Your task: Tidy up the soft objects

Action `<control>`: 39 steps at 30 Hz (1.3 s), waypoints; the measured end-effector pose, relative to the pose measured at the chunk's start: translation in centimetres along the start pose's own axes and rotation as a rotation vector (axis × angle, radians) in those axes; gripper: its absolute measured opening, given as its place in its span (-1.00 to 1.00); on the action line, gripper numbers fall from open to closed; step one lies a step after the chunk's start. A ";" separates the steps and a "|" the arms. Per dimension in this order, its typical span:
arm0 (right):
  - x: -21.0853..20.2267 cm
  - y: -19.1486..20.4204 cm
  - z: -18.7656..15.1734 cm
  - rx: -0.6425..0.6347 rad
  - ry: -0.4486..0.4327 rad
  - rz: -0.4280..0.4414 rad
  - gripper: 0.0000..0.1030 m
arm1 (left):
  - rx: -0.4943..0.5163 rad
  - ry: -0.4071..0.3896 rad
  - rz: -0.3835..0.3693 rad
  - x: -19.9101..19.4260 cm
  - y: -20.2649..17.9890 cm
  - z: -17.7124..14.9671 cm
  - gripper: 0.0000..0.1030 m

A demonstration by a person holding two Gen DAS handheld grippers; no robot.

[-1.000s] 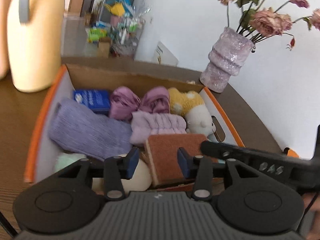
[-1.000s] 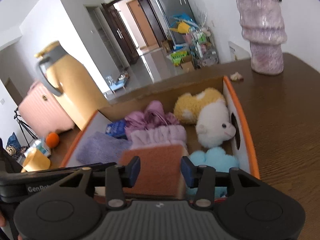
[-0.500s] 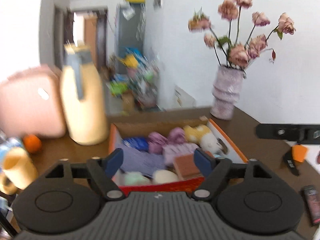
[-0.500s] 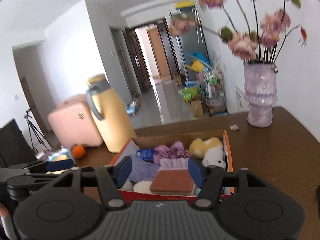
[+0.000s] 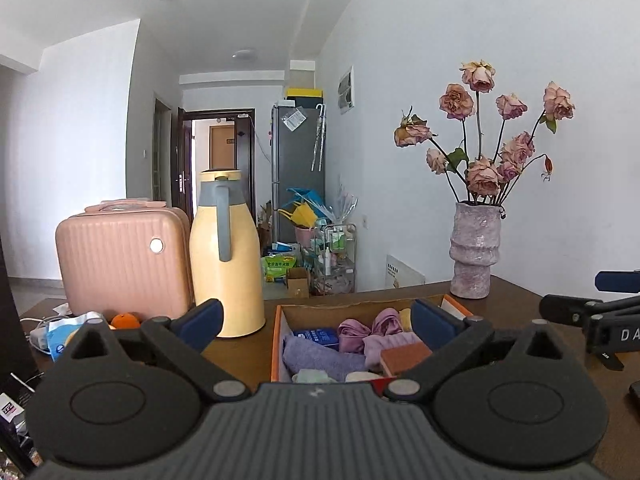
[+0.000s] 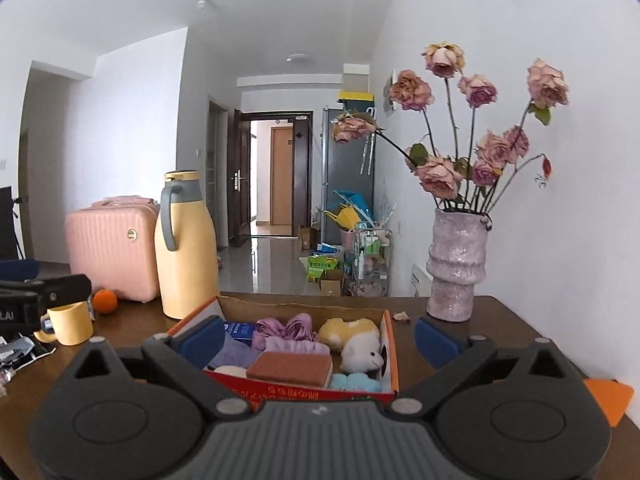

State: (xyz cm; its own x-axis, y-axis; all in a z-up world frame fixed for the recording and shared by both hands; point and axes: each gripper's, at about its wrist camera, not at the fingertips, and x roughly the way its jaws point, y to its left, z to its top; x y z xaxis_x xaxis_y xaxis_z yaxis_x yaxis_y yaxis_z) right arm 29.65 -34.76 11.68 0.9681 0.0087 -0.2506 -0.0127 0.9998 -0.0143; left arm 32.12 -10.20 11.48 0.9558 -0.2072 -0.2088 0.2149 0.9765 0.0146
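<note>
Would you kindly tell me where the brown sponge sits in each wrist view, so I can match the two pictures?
Left wrist view: the brown sponge lies low and right of centre, at the box's near right corner.
Right wrist view: the sponge lies low and near centre, at the box's front edge, left of the white plush toy.
Shared landmark: the yellow jug, standing left of the box.

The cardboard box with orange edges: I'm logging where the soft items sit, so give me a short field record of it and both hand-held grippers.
box: cardboard box with orange edges, on brown wooden table
front: brown rectangular sponge
right side: white plush animal, yellow plush
left side: lilac knit cloth
left hand-held gripper: jaws opening, nothing between
right hand-held gripper: jaws opening, nothing between
</note>
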 end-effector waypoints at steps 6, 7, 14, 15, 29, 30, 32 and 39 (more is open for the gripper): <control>-3.5 0.2 -1.1 0.005 -0.017 -0.031 0.98 | -0.048 -0.037 0.054 -3.8 1.0 -2.3 1.00; -4.2 0.3 -1.6 0.008 -0.023 -0.028 0.98 | -0.053 -0.039 0.060 -4.9 1.0 -3.0 1.00; -11.4 1.3 -6.8 0.062 0.002 0.011 0.99 | -0.013 -0.027 0.110 -13.5 0.9 -8.2 1.00; -12.9 1.7 -7.6 0.065 -0.004 0.009 0.99 | -0.016 -0.026 0.112 -14.9 1.0 -8.9 1.00; -25.7 6.7 -17.7 0.027 0.107 0.023 1.00 | -0.077 0.044 0.129 -29.3 3.4 -16.5 1.00; -26.3 7.1 -18.3 0.042 0.093 0.029 1.00 | -0.077 0.046 0.123 -29.8 3.5 -16.8 1.00; -26.8 7.7 -18.9 0.063 0.070 0.037 1.00 | -0.035 0.037 0.132 -30.1 3.0 -16.7 1.00; -26.7 8.4 -18.5 0.019 0.061 0.046 1.00 | -0.046 0.064 0.122 -29.6 2.9 -16.8 1.00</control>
State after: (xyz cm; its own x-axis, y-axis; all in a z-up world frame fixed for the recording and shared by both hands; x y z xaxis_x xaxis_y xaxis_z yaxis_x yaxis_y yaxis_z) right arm -0.98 -26.93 0.34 0.9494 0.0545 -0.3092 -0.0519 0.9985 0.0167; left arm 1.12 -0.25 1.26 0.9592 -0.0845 -0.2699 0.0875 0.9962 -0.0009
